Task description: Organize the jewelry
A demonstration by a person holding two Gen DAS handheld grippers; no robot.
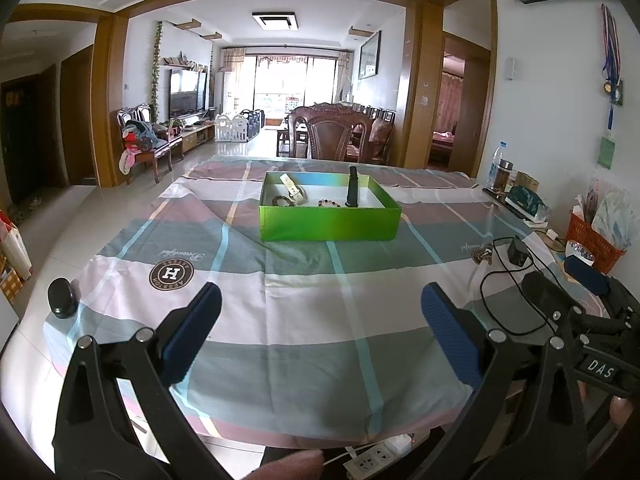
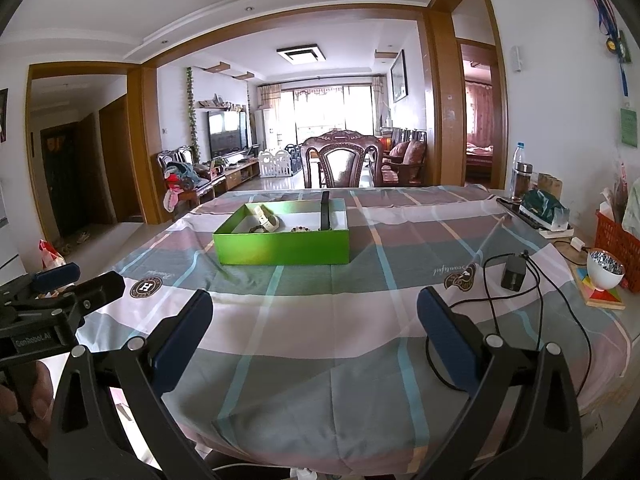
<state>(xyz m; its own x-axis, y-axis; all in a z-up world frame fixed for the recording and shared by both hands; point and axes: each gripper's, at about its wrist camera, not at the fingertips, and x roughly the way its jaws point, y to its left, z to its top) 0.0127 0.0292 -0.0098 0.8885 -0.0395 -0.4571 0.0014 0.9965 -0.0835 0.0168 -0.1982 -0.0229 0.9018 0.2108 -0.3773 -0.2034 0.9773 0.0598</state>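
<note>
A green box (image 1: 328,224) (image 2: 280,250) stands in the middle of the table on a checked cloth. Inside it lie a white watch (image 1: 294,192) (image 2: 267,218), a dark bead bracelet (image 1: 280,201), a lighter bead bracelet (image 1: 329,203) (image 2: 301,229) and a black strap (image 1: 353,192) (image 2: 325,211) leaning on the far wall. My left gripper (image 1: 320,300) is open and empty, well short of the box. My right gripper (image 2: 314,304) is open and empty, also short of the box; it shows at the right edge of the left wrist view (image 1: 560,300).
A black charger with a looping cable (image 2: 514,276) lies on the cloth at the right. A white bowl (image 2: 605,270), a red basket (image 2: 620,248), bottles (image 2: 520,176) and a green packet (image 2: 544,208) stand along the right edge. A dining chair (image 2: 344,160) stands behind the table. A power strip (image 1: 376,458) lies below the near edge.
</note>
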